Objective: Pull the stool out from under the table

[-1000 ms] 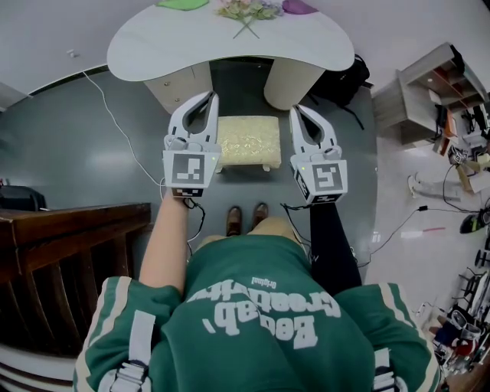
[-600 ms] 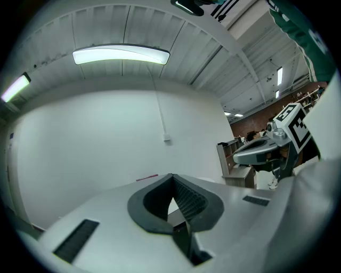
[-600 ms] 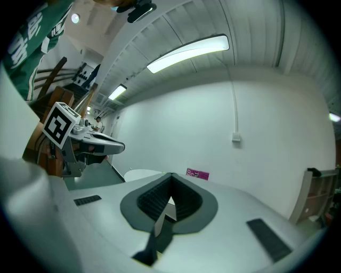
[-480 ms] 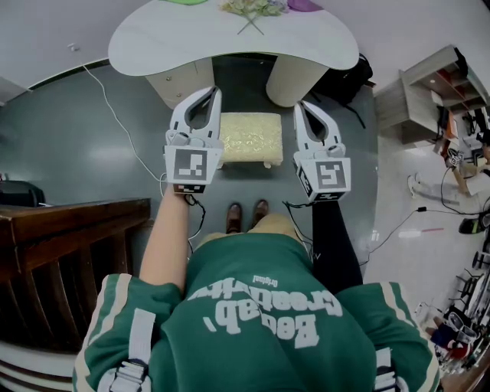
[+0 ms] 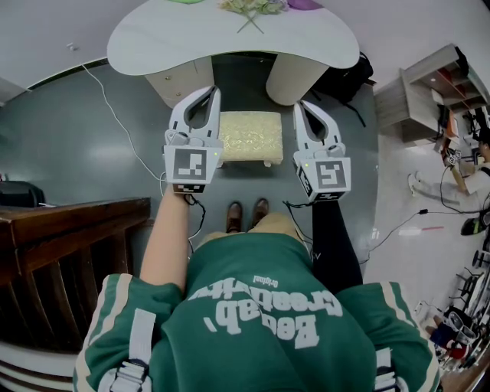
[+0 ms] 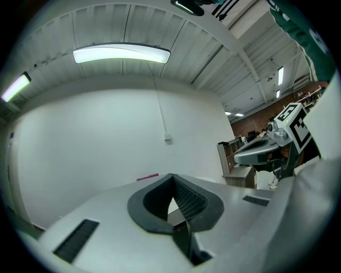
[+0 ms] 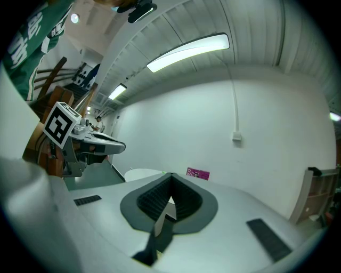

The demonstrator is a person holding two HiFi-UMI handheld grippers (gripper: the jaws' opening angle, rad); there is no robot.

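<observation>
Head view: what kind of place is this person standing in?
Probably a lab or workshop staged partly like a home: a white table with a cushioned stool by it, on a bare grey floor, and cluttered shelves at the right.

Looks like lab or recording studio: home furniture staged in big utility hall.
- White counter with flowers stands on bare grey floor.
- Loose cable trails over floor left of counter.
- Right of counter: black bag, open wooden shelf unit crammed with gear, another cable on pale floor beyond.
- Left of counter, toward wearer: dark wooden furniture.
- Behind counter: plain white wall.
- Above counter: ribbed panel ceiling, long strip light.
</observation>
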